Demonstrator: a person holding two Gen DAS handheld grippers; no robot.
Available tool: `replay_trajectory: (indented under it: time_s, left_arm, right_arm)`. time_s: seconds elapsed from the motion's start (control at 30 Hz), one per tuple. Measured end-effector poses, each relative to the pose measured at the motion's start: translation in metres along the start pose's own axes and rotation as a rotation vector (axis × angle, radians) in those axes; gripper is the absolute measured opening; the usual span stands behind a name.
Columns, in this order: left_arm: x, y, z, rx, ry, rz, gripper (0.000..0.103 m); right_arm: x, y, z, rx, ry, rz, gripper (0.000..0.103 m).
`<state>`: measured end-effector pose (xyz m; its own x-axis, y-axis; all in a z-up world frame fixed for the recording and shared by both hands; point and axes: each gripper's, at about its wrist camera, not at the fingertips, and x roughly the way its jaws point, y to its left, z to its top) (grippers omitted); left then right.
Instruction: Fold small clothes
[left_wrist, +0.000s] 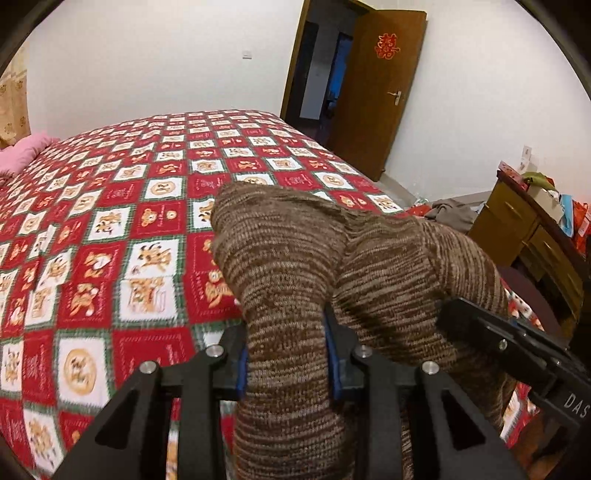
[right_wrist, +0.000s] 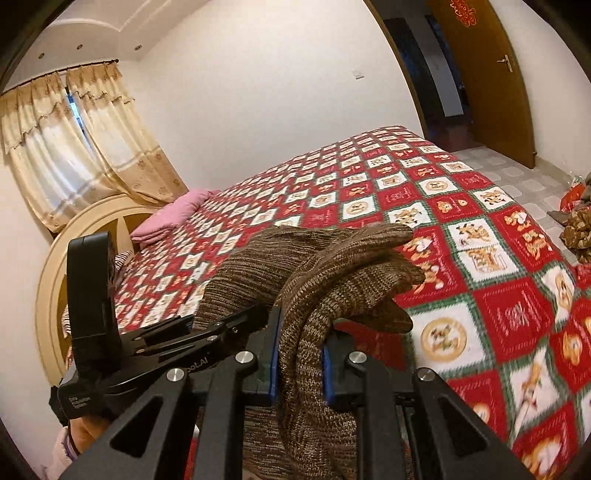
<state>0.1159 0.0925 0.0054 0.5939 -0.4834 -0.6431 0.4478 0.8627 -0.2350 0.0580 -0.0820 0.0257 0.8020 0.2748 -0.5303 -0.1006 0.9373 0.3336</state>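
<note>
We hold a brown knit garment (left_wrist: 280, 266) above the bed (left_wrist: 110, 229). Our left gripper (left_wrist: 286, 365) is clamped on a bunched fold of the knit, blue pads (left_wrist: 242, 373) pressing both sides. Our right gripper (right_wrist: 299, 363) likewise pinches a gathered fold between its pads (right_wrist: 274, 365); the loose end (right_wrist: 369, 258) droops forward over the fingers. In the left view, the right gripper's body (left_wrist: 517, 350) lies just beside the garment. A pink pillow (right_wrist: 173, 214) rests near the headboard (right_wrist: 74, 236); the door (left_wrist: 376, 92) stands open.
</note>
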Motion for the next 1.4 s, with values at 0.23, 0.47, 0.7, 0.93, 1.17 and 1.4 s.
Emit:
replay_trajectory:
  time_s: [0.23, 0.47, 0.7, 0.93, 1.17, 1.4]
  left_arm:
    - [-0.030, -0.018, -0.027, 0.049, 0.023, -0.057, 0.032]
    - [-0.022, -0.065, -0.045, 0.131, 0.088, -0.155, 0.032]
    - [0.023, -0.116, -0.025, 0.188, 0.109, -0.221, 0.033]
    - [0.083, -0.149, 0.003, 0.191, 0.030, -0.210, 0.033]
    - [0.161, -0.152, -0.004, 0.182, 0.116, -0.108, 0.049]
    - [0.143, -0.117, -0.003, 0.053, 0.135, -0.173, 0.074]
  right_arm:
    - [-0.047, 0.022, -0.026, -0.027, -0.007, -0.018, 0.018]
    - [-0.097, 0.013, -0.056, -0.048, 0.015, -0.099, 0.018]
    - [-0.125, -0.043, -0.051, 0.021, -0.029, -0.189, 0.017]
    - [-0.103, -0.110, -0.019, -0.040, -0.103, -0.374, 0.017]
    - [-0.041, -0.196, -0.012, 0.028, 0.013, -0.474, 0.017]
    - [-0.058, -0.245, -0.020, 0.290, 0.001, -0.321, 0.025]
